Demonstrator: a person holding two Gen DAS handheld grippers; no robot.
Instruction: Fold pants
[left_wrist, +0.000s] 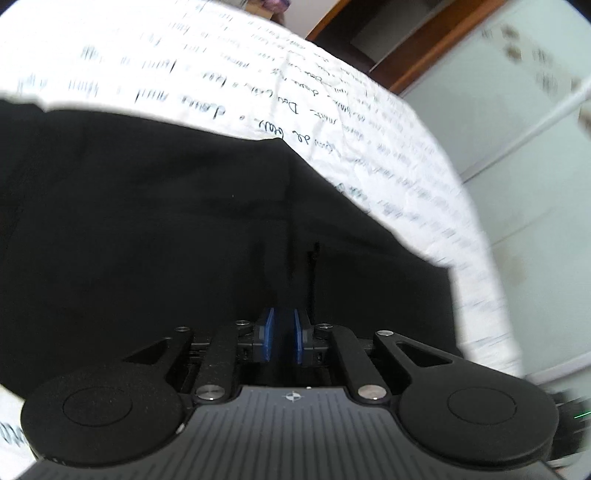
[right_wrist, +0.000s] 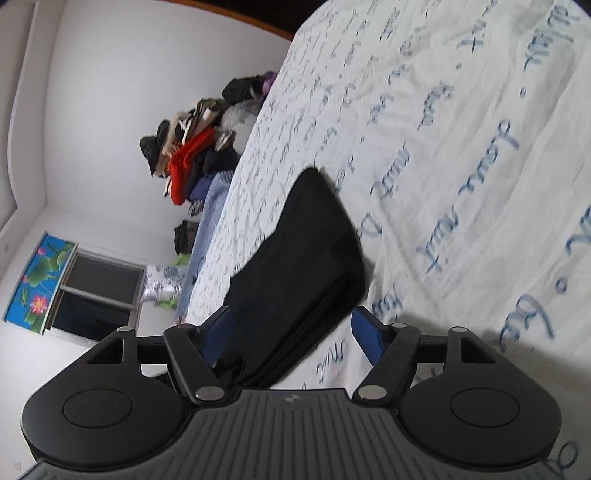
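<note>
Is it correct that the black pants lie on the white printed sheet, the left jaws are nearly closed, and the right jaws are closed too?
Not quite. In the right wrist view the right gripper has its jaws wide open, around the edge of the black pants. The rest holds: the pants lie on the white printed sheet, and the left gripper has its jaws nearly closed.

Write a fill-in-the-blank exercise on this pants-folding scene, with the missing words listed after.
1. The left gripper has its blue pads nearly together, pinching the ____ fabric of the pants.
2. The right gripper has its jaws ____ around the folded pants.
3. The pants lie on a white bedsheet printed with blue ____.
4. The brightest garment in the clothes pile is ____.

Missing words: black; open; handwriting; red
</note>
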